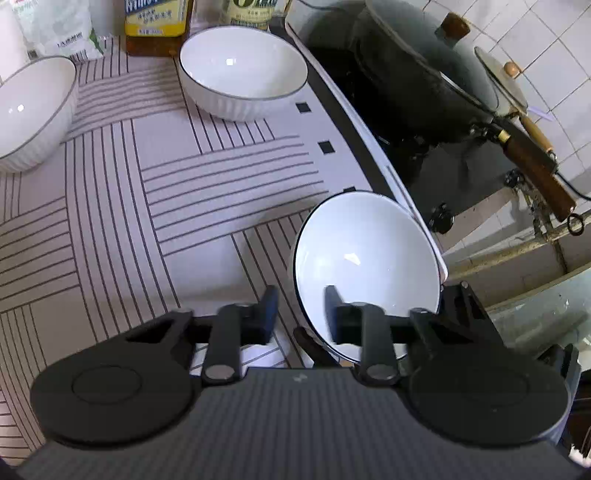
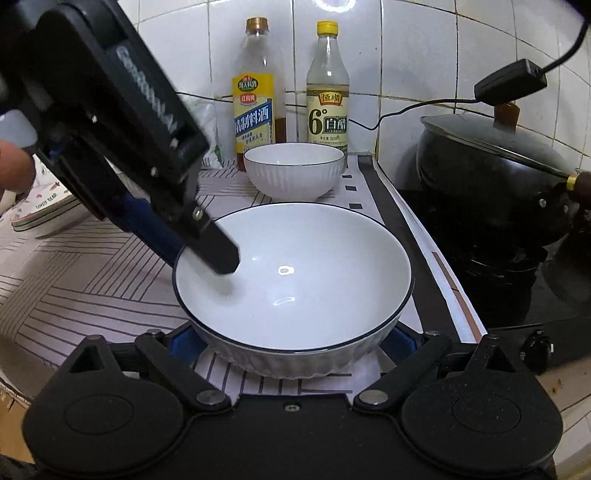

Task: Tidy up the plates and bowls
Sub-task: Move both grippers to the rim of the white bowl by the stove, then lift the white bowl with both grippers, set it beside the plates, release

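Observation:
A white ribbed bowl with a dark rim [image 2: 295, 288] sits on the striped mat. It also shows in the left wrist view [image 1: 365, 258]. My left gripper [image 1: 301, 306] is shut on the bowl's rim, one finger inside and one outside; it shows in the right wrist view [image 2: 207, 251] at the bowl's left edge. My right gripper [image 2: 295, 343] is open, with its fingers on either side of the bowl's base. A second white bowl [image 1: 242, 72] stands at the back by the bottles, also in the right wrist view [image 2: 294, 168]. A third bowl [image 1: 31, 110] is at the far left.
Two bottles [image 2: 255, 92] [image 2: 328, 85] stand against the tiled wall. A black lidded wok [image 2: 495, 184] sits on the stove to the right, past the mat's edge. Stacked patterned plates [image 2: 44, 210] lie at the left. A bag [image 1: 55, 26] is at the back left.

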